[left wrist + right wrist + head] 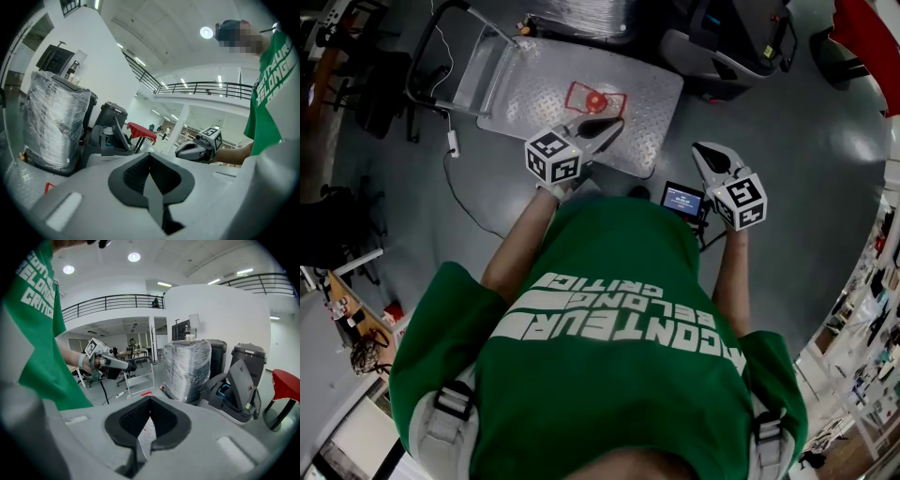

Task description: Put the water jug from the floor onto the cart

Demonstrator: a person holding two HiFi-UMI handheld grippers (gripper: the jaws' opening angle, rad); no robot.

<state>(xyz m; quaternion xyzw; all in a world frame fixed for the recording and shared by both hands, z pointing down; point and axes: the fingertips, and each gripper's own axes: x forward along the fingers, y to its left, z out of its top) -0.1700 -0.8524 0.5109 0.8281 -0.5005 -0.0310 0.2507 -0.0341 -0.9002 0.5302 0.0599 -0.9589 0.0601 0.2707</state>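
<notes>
one thing on the cart [534,80] may be the water jug: a red-edged square [595,99] with a round red spot in its middle, resting on the right half of the ribbed metal deck. seen from straight above, it could be a clear jug with a red cap or only a mark on the deck; i cannot tell which. in the right gripper view just a thin red line shows low on the deck, which leans toward something flat.

no jug shows anywhere on the grey floor [769,122] in these views, neither near the cart nor to its right.

the left gripper [609,125] hangs over the near edge of the cart, just near of the red square and not touching it. its jaws are pressed together with nothing between them. the right gripper [708,155] hangs over bare floor, to the right of the cart's near corner. its jaws are together too and hold nothing.

judging from this, if the red-capped thing is the jug, the load is already on the cart and nothing remains but to draw the hands away. if it is only a mark, the jug has yet to be found, gripped and lifted, so the whole task is left. a film-wrapped bundle [190,369] stands on the floor at the far side of the cart.
</notes>
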